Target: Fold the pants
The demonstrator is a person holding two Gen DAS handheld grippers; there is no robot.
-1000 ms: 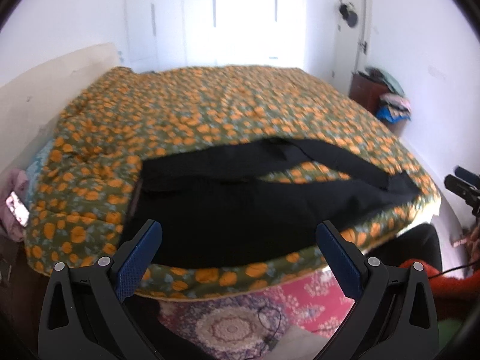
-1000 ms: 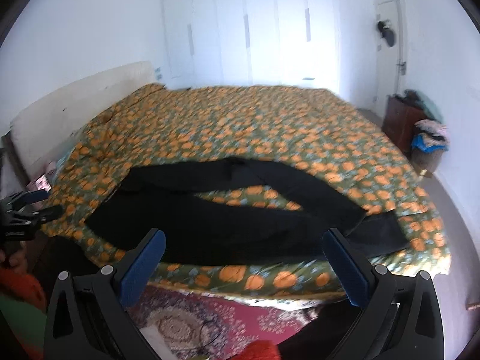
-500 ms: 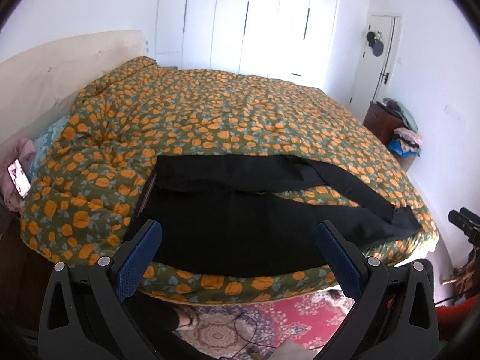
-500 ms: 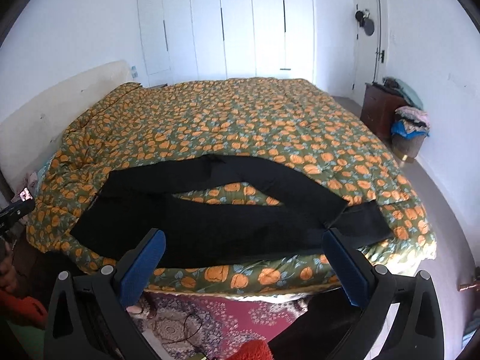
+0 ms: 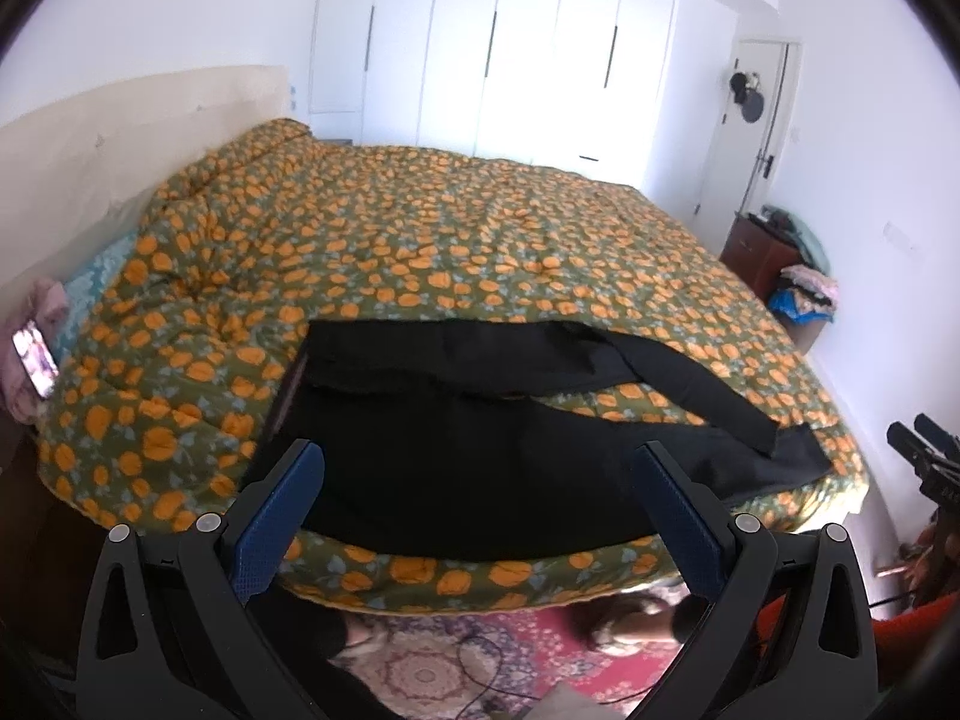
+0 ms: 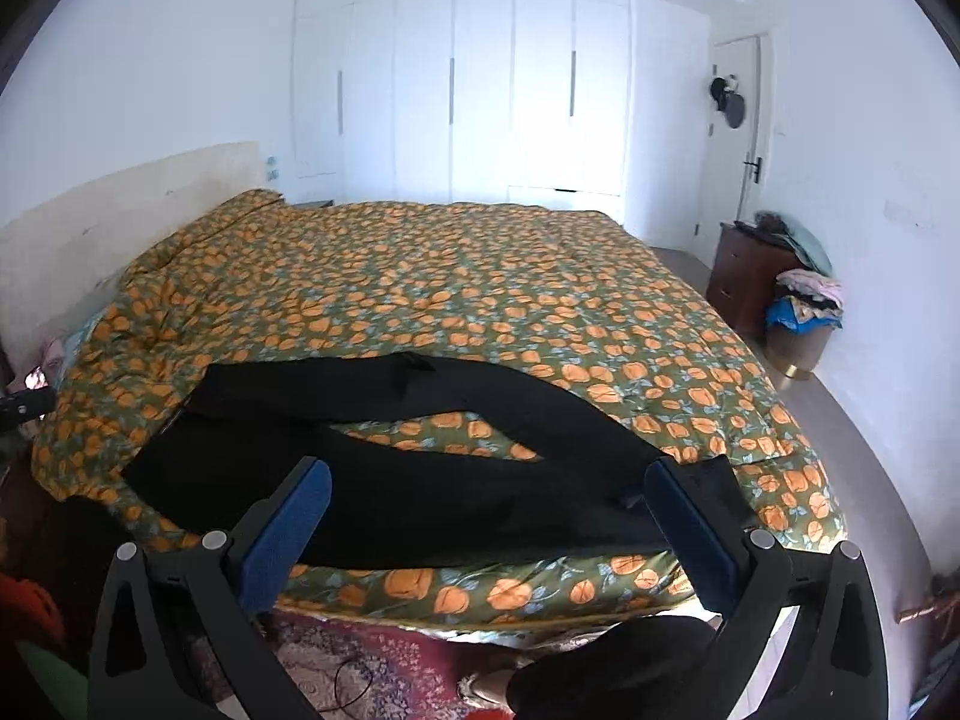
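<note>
Black pants [image 5: 456,468] lie flat along the near edge of the bed, waistband to the left, both legs running right with a wedge of quilt showing between them. In the right wrist view the same pants [image 6: 420,498] spread across the near side. My left gripper [image 5: 477,480] hovers open over the seat and upper legs, nothing between its blue pads. My right gripper [image 6: 486,495] is open too, held above the lower legs near the hems, clear of the cloth.
A green quilt with orange flowers [image 5: 480,252] covers the large bed. A lit phone [image 5: 36,357] rests at its left edge. A patterned red rug [image 5: 480,654] lies below. A brown cabinet and laundry basket [image 6: 798,312] stand at the right wall. White wardrobes [image 6: 480,96] are behind.
Both cameras have tilted up and shifted, so more of the wardrobes and bed shows. The pants lie as before. Both grippers stay open.
</note>
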